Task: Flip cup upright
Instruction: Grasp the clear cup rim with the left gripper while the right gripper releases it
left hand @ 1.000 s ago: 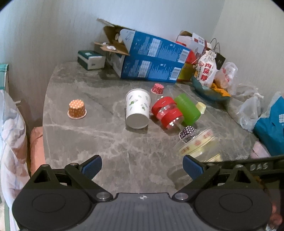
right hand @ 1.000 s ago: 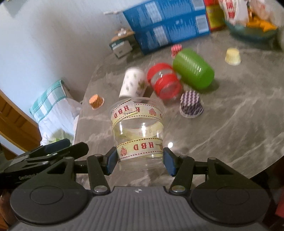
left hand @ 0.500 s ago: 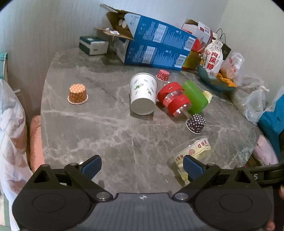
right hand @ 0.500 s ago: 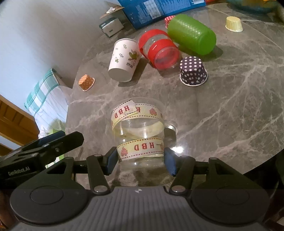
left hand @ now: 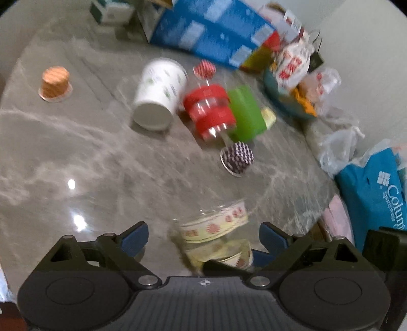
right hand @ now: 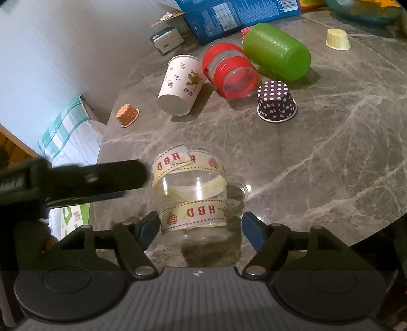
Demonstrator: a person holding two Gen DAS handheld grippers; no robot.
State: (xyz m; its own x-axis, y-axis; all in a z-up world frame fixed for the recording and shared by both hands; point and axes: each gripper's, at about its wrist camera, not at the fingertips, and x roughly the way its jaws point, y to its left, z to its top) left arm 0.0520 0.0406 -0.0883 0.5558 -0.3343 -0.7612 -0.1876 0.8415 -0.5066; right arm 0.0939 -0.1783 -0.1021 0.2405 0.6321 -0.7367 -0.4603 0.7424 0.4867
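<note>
Nearest in the right wrist view, the right gripper (right hand: 199,228) has its two blue-padded fingers spread, one on each side of the clear plastic cup (right hand: 193,198). The left pad sits right at the cup's wall, while the right pad stands a little off it. The cup stands on the grey marble table (right hand: 318,165) near its front edge, wrapped in cream ribbon printed with red "HBD" letters; whether its mouth faces up or down cannot be told.

The left gripper (left hand: 203,238) is also spread wide and grips nothing. In its blurred view the same ribboned cup lies just ahead, between its fingers. From the right wrist view, a black finger of the left gripper reaches in from the left, just beside the cup's upper ribbon.

Farther back stands a dark polka-dot cupcake liner (right hand: 276,103), upside down. Beyond it three cups lie on their sides in a row: a white paper cup with leaf print (right hand: 181,85), a clear cup with red bands (right hand: 230,73) touching it, and a green plastic cup (right hand: 277,51). An orange dotted liner (right hand: 127,115) sits apart to the left and a pale yellow liner (right hand: 337,39) to the right. Blue cardboard boxes (right hand: 239,15) stand at the far edge.
</note>
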